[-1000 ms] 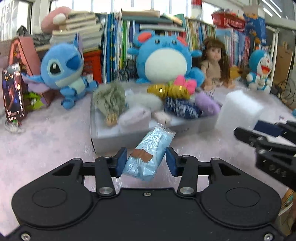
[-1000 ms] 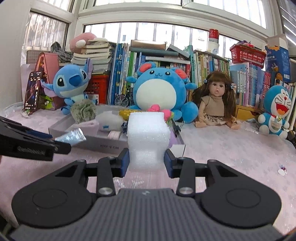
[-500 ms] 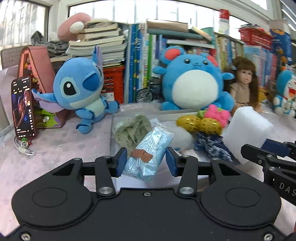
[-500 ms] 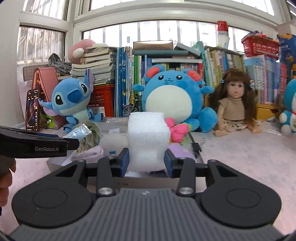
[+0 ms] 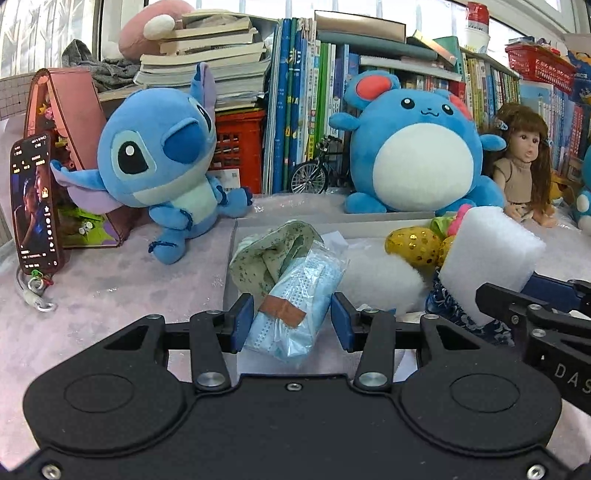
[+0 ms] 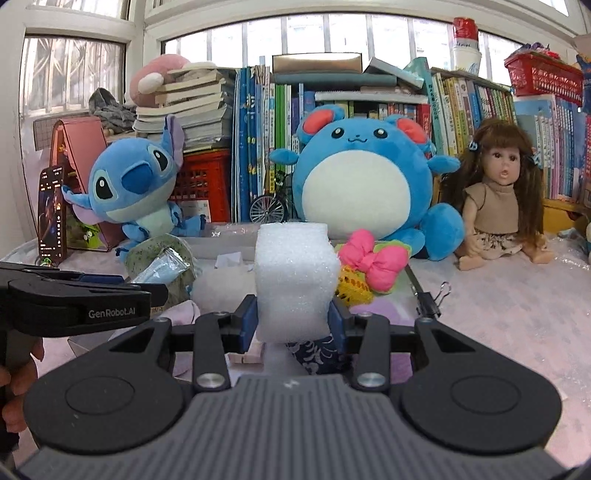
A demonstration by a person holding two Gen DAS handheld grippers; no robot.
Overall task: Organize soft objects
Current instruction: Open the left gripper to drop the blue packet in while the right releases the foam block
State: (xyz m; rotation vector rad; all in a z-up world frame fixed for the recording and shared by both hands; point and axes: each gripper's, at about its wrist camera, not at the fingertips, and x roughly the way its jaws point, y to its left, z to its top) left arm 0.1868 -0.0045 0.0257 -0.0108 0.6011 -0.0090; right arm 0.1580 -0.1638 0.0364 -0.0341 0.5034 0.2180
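Left wrist view showed the left claw pinching a mask packet, long axis toward 1 o'clock, over the tray. The right claw pinched a foam block over that tray, nearer its 3 o'clock side.

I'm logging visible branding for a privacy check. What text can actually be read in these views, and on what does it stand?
"GenRobot.AI": on the side of the left tool, seen from the right wrist.
"DAS": cut off at the frame edge, on the right tool, seen from the left wrist.
Book spines, phone screen, can: too small or blurred to read.
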